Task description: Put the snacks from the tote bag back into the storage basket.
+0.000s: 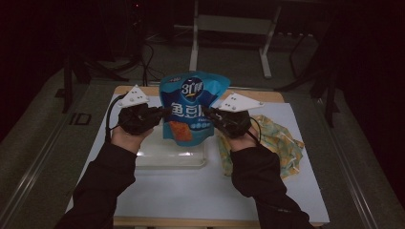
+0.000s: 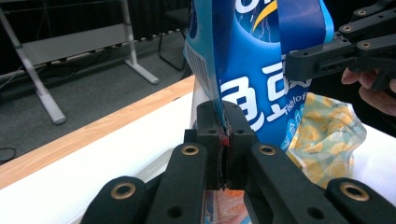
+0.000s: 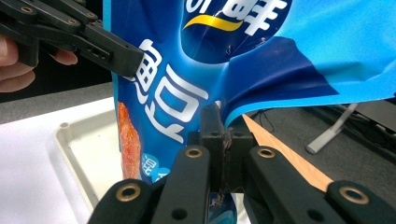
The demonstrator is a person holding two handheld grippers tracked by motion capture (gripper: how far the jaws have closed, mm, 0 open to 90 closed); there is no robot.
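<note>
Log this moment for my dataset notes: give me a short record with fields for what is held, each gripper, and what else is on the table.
held: blue snack bag, upright above the tray
left gripper: shut on the bag's edge
right gripper: shut on the opposite edge
tray: clear, on the white mat, under the bag
yellow bag: lying on the mat by the right forearm
table: wooden edge showing past the mat

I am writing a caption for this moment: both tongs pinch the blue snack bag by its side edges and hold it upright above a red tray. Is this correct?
Not quite: the tray is clear, whitish plastic, not red, as the high view shows. The rest stands: left tongs and right tongs pinch the side edges of the blue snack bag, held upright above it.
</note>
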